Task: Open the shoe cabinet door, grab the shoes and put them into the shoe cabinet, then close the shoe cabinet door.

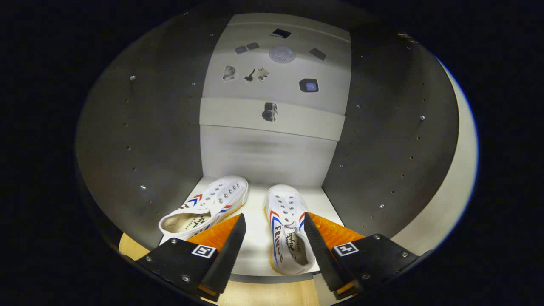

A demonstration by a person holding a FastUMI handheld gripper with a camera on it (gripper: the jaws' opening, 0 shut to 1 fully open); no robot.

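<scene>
Two white sneakers with red and blue stripes lie on the bottom shelf (pixel 255 229) inside the open shoe cabinet. The left sneaker (pixel 208 206) sits just beyond my left finger, its toe angled toward the back wall. The right sneaker (pixel 288 227) lies between the fingers close to the right one, its heel near the shelf's front edge. My gripper (pixel 274 221) is open, the fingers spread wide and pressing on nothing. The right finger (pixel 321 250) overlaps the right sneaker's side in view; I cannot tell whether it touches.
Dark side panels (pixel 144 140) with rows of small holes and screws stand left and right of the compartment. A pale back wall (pixel 272 127) with a ledge and some cutouts rises behind the shoes. Wooden floor (pixel 263 293) shows below the shelf edge.
</scene>
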